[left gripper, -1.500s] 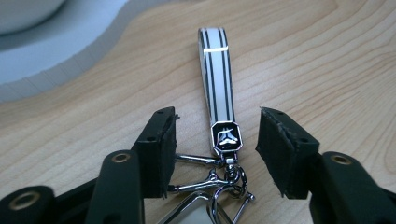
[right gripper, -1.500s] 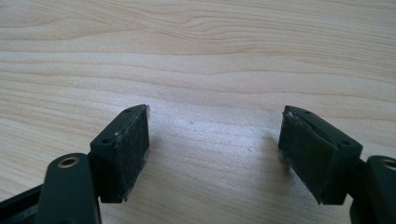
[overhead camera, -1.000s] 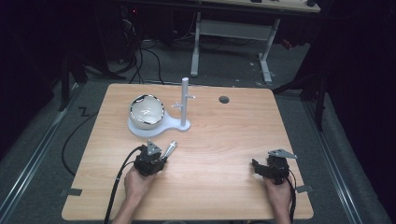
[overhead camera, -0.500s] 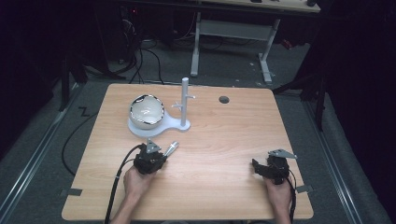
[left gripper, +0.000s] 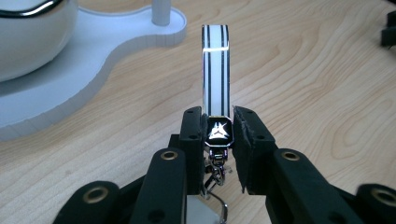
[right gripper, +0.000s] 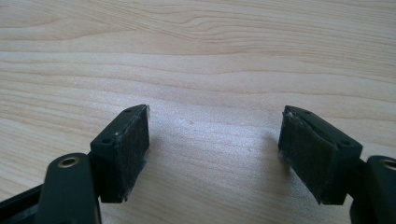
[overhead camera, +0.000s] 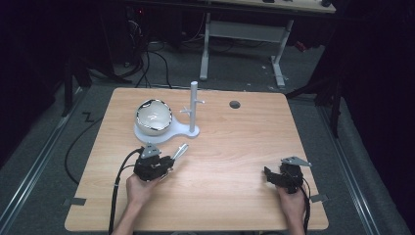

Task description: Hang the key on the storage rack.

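A short white strap with black stripes (left gripper: 215,70), ending in a metal clasp and a key ring, sticks out from my left gripper (left gripper: 218,128), which is shut on its clasp end. From above, the strap (overhead camera: 180,151) points toward the white stand, and the left gripper (overhead camera: 168,162) is held just above the table's front left. My right gripper (overhead camera: 270,175) stays low at the front right. Its jaws stand wide open over bare wood in the right gripper view (right gripper: 215,135), with nothing between them.
A white stand base (overhead camera: 182,130) with an upright pegged post (overhead camera: 194,105) carries a shiny white bowl (overhead camera: 153,116) behind the left gripper. In the left gripper view the bowl (left gripper: 28,32) shows close by. A round cable hole (overhead camera: 235,104) lies at the table's far side.
The left gripper has risen a little, carrying the strap off the table. The right gripper has kept still.
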`<state>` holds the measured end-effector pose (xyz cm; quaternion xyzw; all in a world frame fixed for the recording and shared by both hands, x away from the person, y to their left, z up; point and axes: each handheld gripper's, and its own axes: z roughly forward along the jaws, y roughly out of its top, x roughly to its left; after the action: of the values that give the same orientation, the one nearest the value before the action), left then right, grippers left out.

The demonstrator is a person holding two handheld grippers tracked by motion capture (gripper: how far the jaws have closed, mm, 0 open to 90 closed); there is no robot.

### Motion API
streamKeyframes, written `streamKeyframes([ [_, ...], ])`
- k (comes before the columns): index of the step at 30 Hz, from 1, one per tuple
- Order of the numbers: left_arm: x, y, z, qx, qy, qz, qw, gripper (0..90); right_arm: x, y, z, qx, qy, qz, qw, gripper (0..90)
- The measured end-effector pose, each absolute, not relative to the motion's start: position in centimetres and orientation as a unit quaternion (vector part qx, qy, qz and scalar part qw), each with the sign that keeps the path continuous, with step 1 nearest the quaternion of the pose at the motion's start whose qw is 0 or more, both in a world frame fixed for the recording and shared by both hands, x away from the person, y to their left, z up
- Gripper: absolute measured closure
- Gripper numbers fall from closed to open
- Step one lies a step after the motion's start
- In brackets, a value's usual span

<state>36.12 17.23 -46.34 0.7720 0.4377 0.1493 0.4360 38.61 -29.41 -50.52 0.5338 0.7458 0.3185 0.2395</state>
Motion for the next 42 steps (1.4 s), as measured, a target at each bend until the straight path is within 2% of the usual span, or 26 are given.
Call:
streamKeyframes([
  [11,35.7,17.2,-43.3,0.761,0.414,0.163,0.472,74.3,38.6,-29.4,-50.5,0.533,0.746,0.319,0.239,24.7],
  [22,36.1,17.1,-41.8,0.743,0.405,0.153,0.51,74.3,38.6,-29.4,-50.5,0.535,0.745,0.32,0.239,24.7],
  [42,38.2,15.7,-39.0,0.735,0.381,0.16,0.537,74.3,38.6,-29.4,-50.5,0.534,0.746,0.319,0.239,24.7],
])
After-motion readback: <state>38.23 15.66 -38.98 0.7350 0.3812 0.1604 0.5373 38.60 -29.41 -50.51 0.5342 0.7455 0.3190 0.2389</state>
